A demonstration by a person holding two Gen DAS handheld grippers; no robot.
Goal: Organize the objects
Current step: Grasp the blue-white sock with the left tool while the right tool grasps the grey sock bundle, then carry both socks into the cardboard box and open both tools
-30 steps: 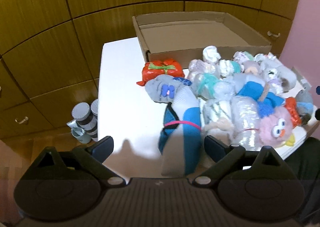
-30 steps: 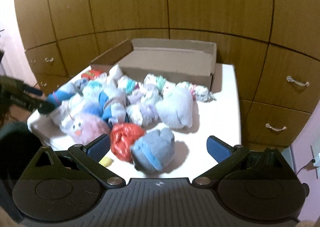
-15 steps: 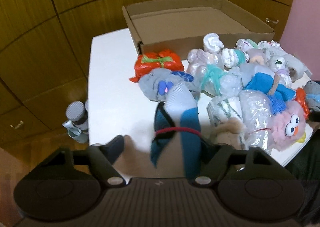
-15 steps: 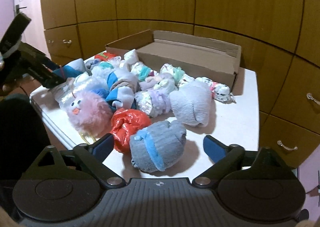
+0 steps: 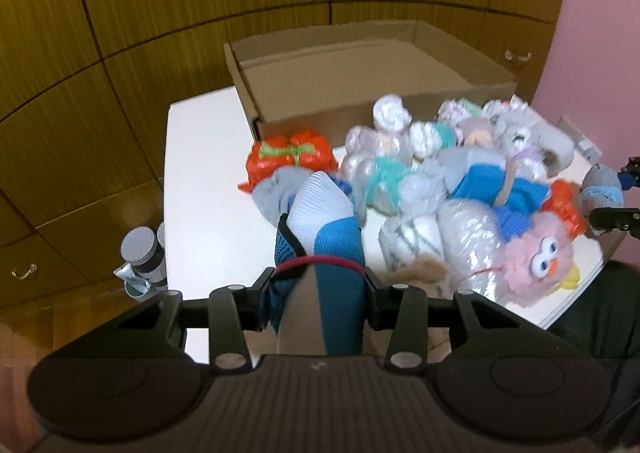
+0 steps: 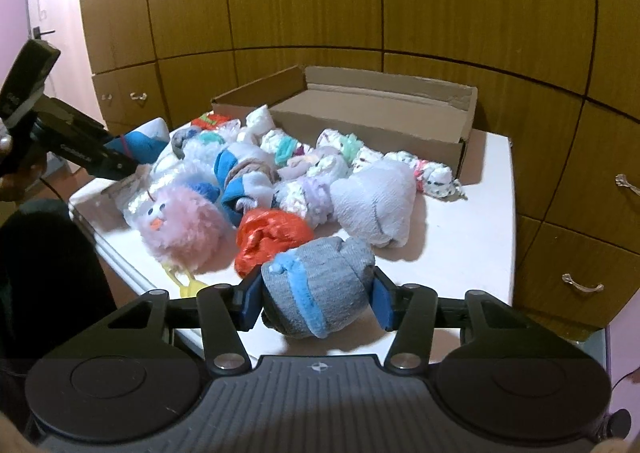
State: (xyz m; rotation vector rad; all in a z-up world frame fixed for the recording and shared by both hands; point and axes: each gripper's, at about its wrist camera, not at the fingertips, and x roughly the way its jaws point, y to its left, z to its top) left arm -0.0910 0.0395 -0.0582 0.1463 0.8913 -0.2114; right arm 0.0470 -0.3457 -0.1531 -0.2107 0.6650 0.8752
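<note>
now the left tool (image 5: 318, 289) clamps a blue-white sock roll (image 5: 320, 237), the right tool (image 6: 316, 299) a grey-blue sock roll (image 6: 316, 289).

no readable text, labels or numbers

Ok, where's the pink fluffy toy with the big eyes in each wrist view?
Left wrist view: the pink fluffy toy sits at the lower right, at the table's near edge, right of the pile.
Right wrist view: the toy sits left of centre, beside the red plastic bundle.
Shared landmark: the cardboard box behind the pile.
</note>
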